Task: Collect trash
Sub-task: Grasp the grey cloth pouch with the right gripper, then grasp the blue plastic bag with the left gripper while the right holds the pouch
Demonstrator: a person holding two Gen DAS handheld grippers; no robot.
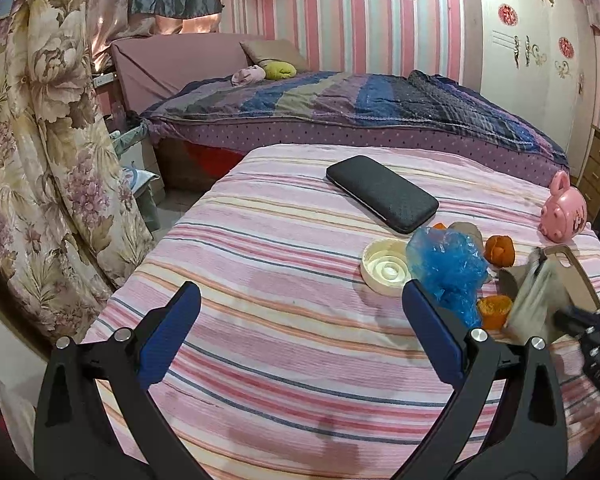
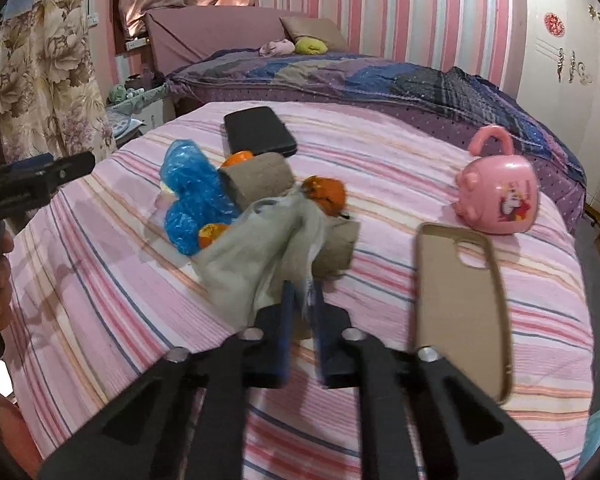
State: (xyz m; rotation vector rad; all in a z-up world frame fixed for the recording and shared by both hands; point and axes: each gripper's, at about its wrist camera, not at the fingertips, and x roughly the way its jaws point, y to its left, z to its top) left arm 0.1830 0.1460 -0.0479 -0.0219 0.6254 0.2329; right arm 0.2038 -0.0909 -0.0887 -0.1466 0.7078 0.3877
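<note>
Right gripper point(image 2: 302, 300) sits lowest in the right wrist view, blue pads drawn nearly together and pinching a crumpled grey-white tissue point(image 2: 252, 252). Tissue bunches up over the trash pile on the striped pink cloth of the bench point(image 2: 380, 184).

Pile: two cardboard tubes, one point(image 2: 260, 178) behind the tissue and one point(image 2: 336, 252) partly under it; blue plastic wrap point(image 2: 192, 196) to the left; orange peel pieces point(image 2: 328, 194) among them.

Beige phone case point(image 2: 460, 304) lies just right of the gripper, apart from the pile. Pink pig-shaped container point(image 2: 496, 194) farther right bears a cartoon sticker; no writing legible. Black wallet-like case point(image 2: 260, 130) sits behind the pile.

Left gripper point(image 1: 300, 332) hovers with jaws spread wide, nothing between them. White plastic lid point(image 1: 384, 266) rests beside the blue wrap. No brands or labels readable anywhere.
</note>
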